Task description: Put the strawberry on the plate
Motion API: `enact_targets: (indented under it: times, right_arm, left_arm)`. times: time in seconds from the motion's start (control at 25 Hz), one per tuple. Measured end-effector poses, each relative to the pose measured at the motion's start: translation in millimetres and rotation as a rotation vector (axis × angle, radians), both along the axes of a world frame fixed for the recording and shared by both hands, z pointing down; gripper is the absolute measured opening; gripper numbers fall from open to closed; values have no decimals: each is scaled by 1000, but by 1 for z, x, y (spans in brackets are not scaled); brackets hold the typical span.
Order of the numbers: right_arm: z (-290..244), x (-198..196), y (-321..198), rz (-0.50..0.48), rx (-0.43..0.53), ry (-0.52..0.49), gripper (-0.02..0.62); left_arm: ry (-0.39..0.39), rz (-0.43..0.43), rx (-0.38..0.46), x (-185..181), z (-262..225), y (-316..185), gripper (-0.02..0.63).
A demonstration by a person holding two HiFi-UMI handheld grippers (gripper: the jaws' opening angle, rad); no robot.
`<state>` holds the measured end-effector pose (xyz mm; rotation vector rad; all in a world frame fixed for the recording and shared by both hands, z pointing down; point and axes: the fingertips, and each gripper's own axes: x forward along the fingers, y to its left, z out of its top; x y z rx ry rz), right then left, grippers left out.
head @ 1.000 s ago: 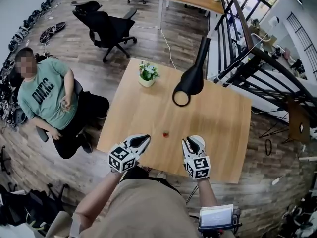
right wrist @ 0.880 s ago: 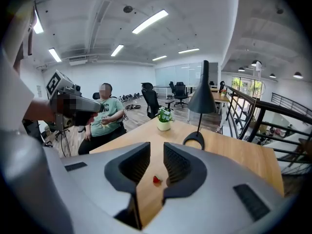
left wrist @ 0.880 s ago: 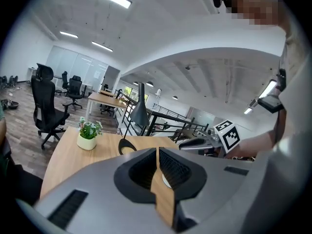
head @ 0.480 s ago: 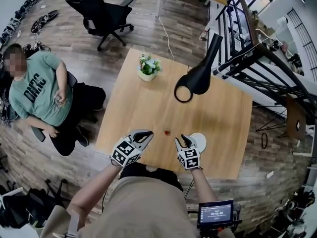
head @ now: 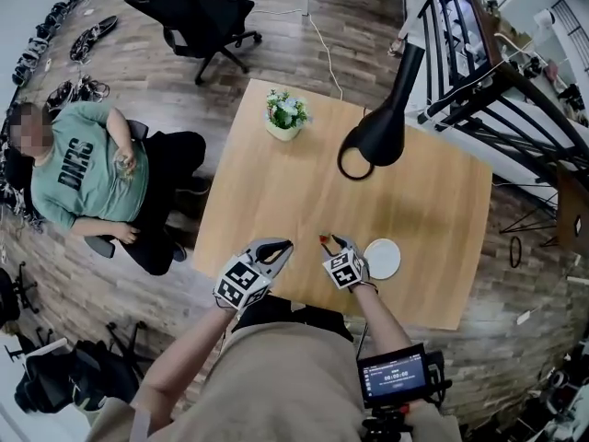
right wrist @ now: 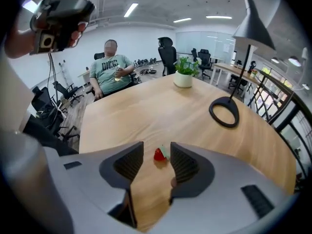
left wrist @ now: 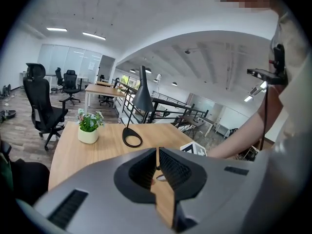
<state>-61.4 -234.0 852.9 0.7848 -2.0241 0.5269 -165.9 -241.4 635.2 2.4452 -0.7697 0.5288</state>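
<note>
Strawberry (right wrist: 159, 154) lies on the desk (head: 276, 173), right between the tips of the right hand-held gripper (head: 340, 245). Its jaws stand apart and have just been opening, and neither pad presses the berry. A white plate (head: 381, 258) sits just to that gripper's right. The left hand-held gripper (left wrist: 157, 152) hovers off to the other side, jaws together on nothing. My worry is that an off-centre closing could nudge the berry so it rolls clear, and a hard squeeze could crush it or pop it out.

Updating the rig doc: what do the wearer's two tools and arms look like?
The left tool and right tool have pale grey shells with black ribbed pads inside. Each carries a cube of black-and-white square markers. No cables visible. Arms bare below a tan shirt.
</note>
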Motion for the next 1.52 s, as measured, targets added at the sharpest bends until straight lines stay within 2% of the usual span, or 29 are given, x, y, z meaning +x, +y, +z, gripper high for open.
enact_targets:
  times: [0.04,0.44,1.04,1.28,1.52]
  right_arm:
    - [8,0,0,-15,-16,6,165]
    - [67,3,-8,-142,-38,75,166]
    - [94,-1,-7,-235,-68,67,155]
    - [87,2,-3,-231,-76,43,146]
    - [44,4,-6,-194,-30,-46,144]
  left_arm:
    - [-2,-9,-6,2,1,1,5]
    - [-41,-111,-41,6,6,0,5]
    - [-79,-257,-58,6,9,17,5]
    - [-90,-289,-54,9,6,24,5]
    - [-92,-300,-45,18,3,26,5]
